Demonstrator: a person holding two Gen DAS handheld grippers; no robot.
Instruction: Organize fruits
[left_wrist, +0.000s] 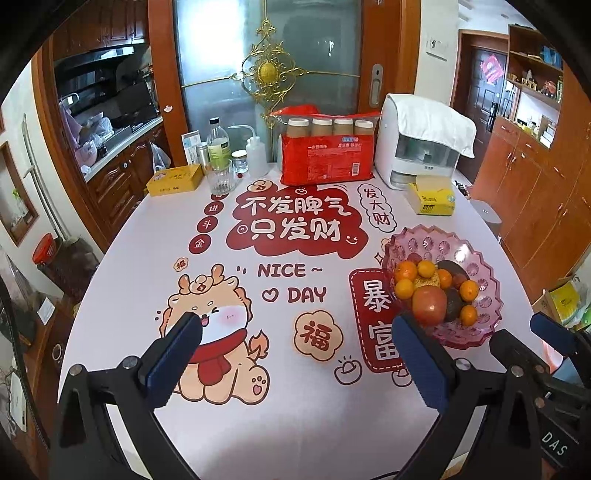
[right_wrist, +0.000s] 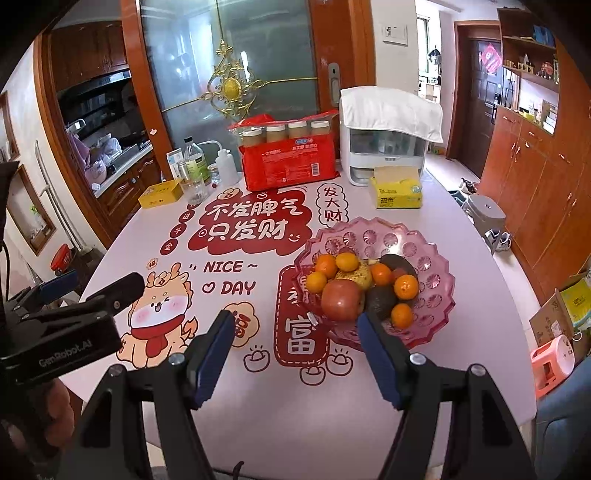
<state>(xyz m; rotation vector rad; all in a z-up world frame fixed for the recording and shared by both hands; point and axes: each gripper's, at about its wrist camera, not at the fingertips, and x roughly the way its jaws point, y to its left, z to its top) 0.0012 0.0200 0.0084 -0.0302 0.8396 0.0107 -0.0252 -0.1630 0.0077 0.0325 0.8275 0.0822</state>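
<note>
All the fruit sits heaped in the pink bowl (right_wrist: 424, 258) on the worktop (right_wrist: 258, 406) — task apparently finished; left claw (left_wrist: 295, 362) and right claw (right_wrist: 295, 354) hang released, empty.

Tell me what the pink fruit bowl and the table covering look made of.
Pink fruit bowl: glossy translucent glass or acrylic; the print shows through its moulded, scalloped wall. Table covering: smooth printed vinyl or plastic sheet, likely; it lies flat with a faint sheen.
</note>
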